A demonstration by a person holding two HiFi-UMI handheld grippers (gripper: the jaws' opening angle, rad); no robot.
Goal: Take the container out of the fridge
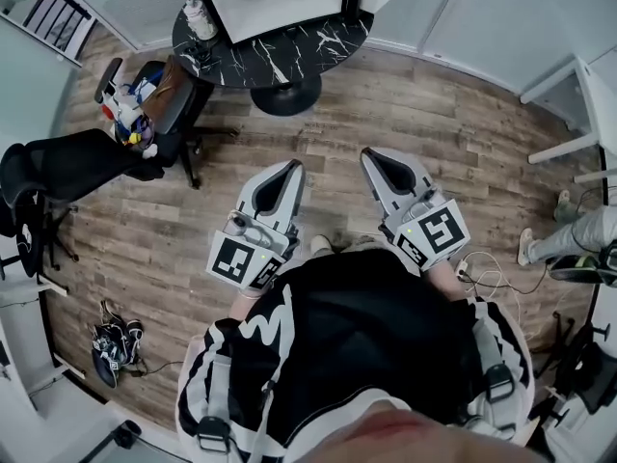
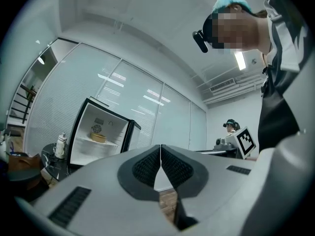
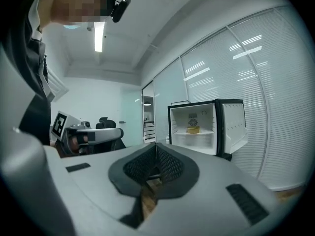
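Note:
The small fridge (image 2: 101, 134) stands with its door open on a round black marble table (image 1: 270, 51), some way ahead of me. A shallow yellow container (image 2: 98, 137) sits on its upper shelf; the right gripper view shows the same container (image 3: 193, 130) inside the fridge (image 3: 204, 127). My left gripper (image 1: 292, 168) and right gripper (image 1: 369, 154) are held side by side in front of my body, over the wooden floor, far from the fridge. Both are shut with nothing between the jaws; in their own views the left gripper (image 2: 160, 147) and right gripper (image 3: 156, 145) show pads pressed together.
A black office chair (image 1: 67, 167) and a second chair with clutter (image 1: 145, 99) stand at the left. A bottle (image 1: 200, 17) is on the table beside the fridge. White table legs (image 1: 578, 104), cables (image 1: 492, 273) and another person's foot (image 1: 525, 247) are at the right.

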